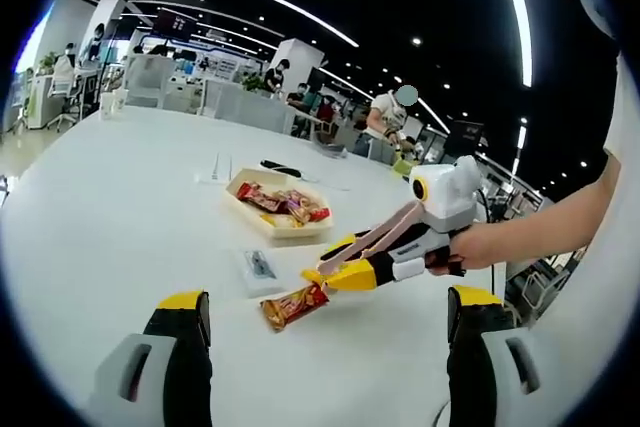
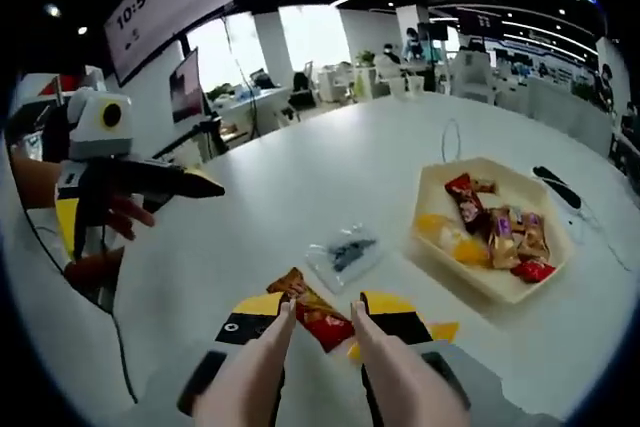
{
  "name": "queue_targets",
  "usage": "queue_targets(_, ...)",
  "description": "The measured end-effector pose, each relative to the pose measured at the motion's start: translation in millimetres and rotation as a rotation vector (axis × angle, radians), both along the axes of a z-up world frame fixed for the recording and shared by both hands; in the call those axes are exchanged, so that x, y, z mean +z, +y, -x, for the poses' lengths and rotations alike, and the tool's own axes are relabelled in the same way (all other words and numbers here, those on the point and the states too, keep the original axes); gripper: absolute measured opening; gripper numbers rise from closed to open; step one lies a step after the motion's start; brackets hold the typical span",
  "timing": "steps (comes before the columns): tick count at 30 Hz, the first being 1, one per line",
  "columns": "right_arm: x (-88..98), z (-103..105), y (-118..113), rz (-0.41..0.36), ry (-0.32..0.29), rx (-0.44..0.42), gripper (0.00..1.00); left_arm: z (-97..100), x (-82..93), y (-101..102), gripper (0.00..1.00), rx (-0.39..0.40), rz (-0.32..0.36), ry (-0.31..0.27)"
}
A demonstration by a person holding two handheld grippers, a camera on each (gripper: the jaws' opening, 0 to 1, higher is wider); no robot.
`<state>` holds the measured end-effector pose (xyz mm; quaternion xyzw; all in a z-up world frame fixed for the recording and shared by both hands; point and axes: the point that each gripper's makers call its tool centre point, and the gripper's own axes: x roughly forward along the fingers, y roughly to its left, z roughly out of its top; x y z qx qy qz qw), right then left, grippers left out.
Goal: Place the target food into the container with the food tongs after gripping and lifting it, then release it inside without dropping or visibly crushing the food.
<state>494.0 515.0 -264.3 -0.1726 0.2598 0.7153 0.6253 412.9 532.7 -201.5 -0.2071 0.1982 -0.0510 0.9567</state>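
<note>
Left gripper view: my left gripper (image 1: 325,322) rises at the bottom of the frame, its jaws spread wide apart and holding nothing. Right of centre, my right gripper (image 1: 345,269) carries pink food tongs (image 1: 385,230) whose tips reach down toward a wrapped snack bar (image 1: 295,305) lying on the white table (image 1: 110,197). Whether the tips touch the wrapper, I cannot tell. Above centre sits a cream container (image 1: 280,209) holding several wrapped snacks. A small clear packet (image 1: 260,267) lies between container and bar.

Right gripper view: the right gripper (image 2: 322,322) is clenched on the tongs (image 2: 320,367), the two arms flanking the snack bar (image 2: 312,312) at lower centre. The container (image 2: 495,227) sits at right, the packet (image 2: 345,252) near centre, the left gripper (image 2: 140,179) at left.
</note>
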Motion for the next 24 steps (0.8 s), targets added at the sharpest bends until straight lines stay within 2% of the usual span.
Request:
queue_targets(5, -0.5, 4.3, 5.3, -0.002, 0.003, 0.016, 0.28, 1.4, 0.3, 5.4, 0.99, 0.002, 0.0, -0.004)
queue_targets(10, -5.2, 12.3, 10.9, 0.0, -0.058, 0.099, 0.28, 6.3, -1.7, 9.9, 0.99, -0.003, -0.016, 0.009)
queue_targets(16, -6.8, 21.0, 16.1, 0.002, -0.027, 0.129, 0.28, 14.5, -0.9, 16.9, 0.99, 0.004, -0.028, 0.023)
queue_targets(21, -12.5, 22.8, 20.4, 0.005, -0.054, 0.163, 0.29, 18.1, -1.0, 21.9, 0.99, 0.021, -0.042, 0.035)
queue_targets(24, -15.8, 22.5, 20.3, 0.009, -0.042, 0.164, 0.29, 19.8, 2.0, 26.1, 0.99, 0.037, -0.042, 0.033)
